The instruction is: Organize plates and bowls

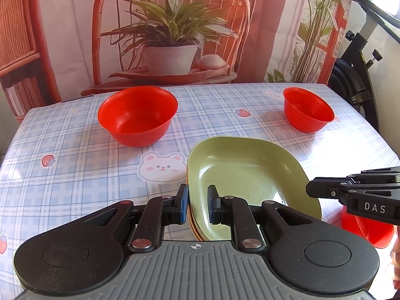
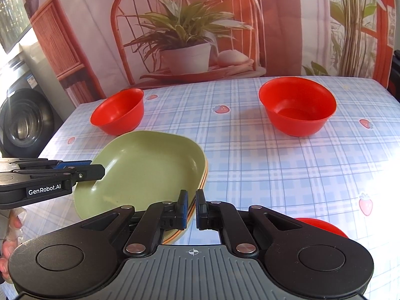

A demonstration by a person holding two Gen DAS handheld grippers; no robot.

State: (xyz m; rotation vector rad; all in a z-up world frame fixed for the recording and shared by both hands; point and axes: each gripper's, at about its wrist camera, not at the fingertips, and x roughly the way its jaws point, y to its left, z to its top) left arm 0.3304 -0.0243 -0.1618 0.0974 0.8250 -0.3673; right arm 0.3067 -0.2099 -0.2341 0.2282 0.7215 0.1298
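In the left wrist view, the left hand-held gripper [image 1: 197,206] pinches the near rim of the green plate [image 1: 240,175], top of a small stack on the counter [image 1: 75,175]. 2 red bowls [image 1: 137,116] sit farther back.

In the right wrist view, the right hand-held gripper [image 2: 192,208] is pressed together on the stack's right rim.

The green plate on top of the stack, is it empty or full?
Empty. The green plate shows only its bare inside in both views; nothing lies in it.
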